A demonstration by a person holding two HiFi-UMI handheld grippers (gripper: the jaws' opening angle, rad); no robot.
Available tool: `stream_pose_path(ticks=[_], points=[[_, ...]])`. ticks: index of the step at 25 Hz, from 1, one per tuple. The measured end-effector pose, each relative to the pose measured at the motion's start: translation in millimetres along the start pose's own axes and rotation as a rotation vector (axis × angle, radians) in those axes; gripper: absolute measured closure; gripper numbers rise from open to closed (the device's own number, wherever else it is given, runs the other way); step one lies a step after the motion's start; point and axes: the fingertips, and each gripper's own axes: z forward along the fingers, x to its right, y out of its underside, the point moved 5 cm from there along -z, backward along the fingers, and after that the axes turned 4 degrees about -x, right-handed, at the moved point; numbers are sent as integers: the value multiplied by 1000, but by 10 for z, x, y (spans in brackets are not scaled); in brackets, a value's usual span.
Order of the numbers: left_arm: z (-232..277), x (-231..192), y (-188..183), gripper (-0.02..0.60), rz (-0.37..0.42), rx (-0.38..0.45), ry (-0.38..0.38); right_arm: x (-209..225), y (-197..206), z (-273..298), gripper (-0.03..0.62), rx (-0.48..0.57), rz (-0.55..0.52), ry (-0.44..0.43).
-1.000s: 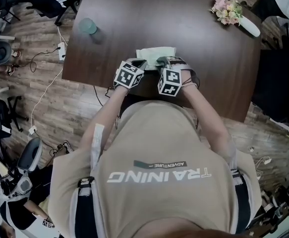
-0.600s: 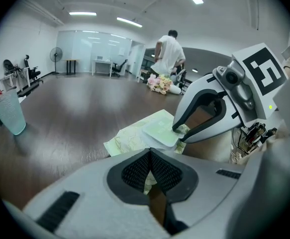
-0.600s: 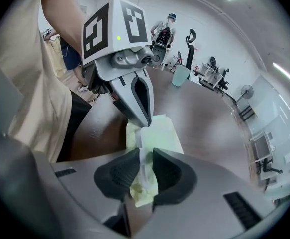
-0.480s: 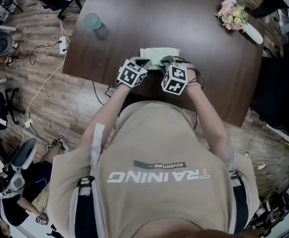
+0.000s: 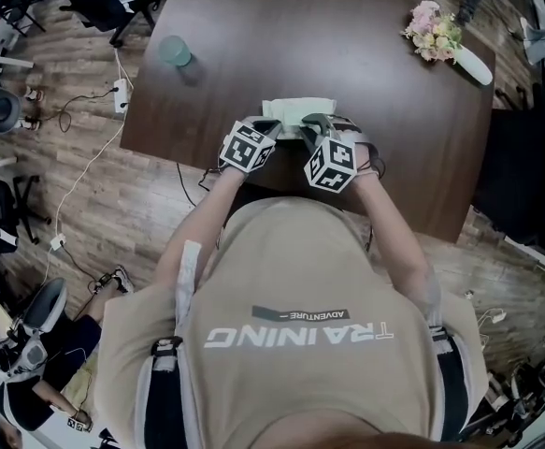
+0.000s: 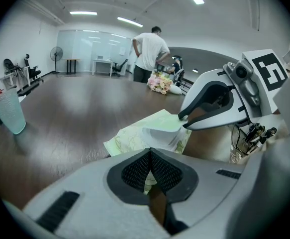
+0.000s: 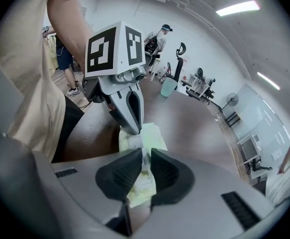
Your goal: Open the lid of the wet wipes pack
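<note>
Right tongs (image 7: 145, 158), their jaws just closing to a narrow gap, pinch the partly lifted white plastic lid (image 6: 159, 132) of a pale green wet wipes pack (image 5: 295, 109) at the dark wooden desk's (image 5: 347, 54) near edge. Left tongs (image 6: 150, 156) clamp the pack's near edge.

Wet wipes pack (image 5: 294, 110) on table (image 5: 347, 45), by table's near edge, straight before person (image 5: 291, 325). Left gripper (image 5: 265, 125) at pack's near left corner, jaws closed on pack edge. Right gripper (image 5: 310, 123) at pack's right side, jaws just closing, lid (image 6: 160, 131) between them, tilted up off pack top. Cup (image 5: 173, 50) on table, far left, well apart from pack. Flowers (image 5: 432, 24) on table's far right corner. Power strip (image 5: 121, 94) on floor left of table.
</note>
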Motion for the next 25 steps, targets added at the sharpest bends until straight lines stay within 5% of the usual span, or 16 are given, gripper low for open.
stream_pose_path(ticks=[12,25], points=[[-9,-1,-13,572,-7,3,18,128,-39,-91,542,27,107,21],[12,-61,-41,572,118,-106,138,228,-93,-77,542,-45,303,39]])
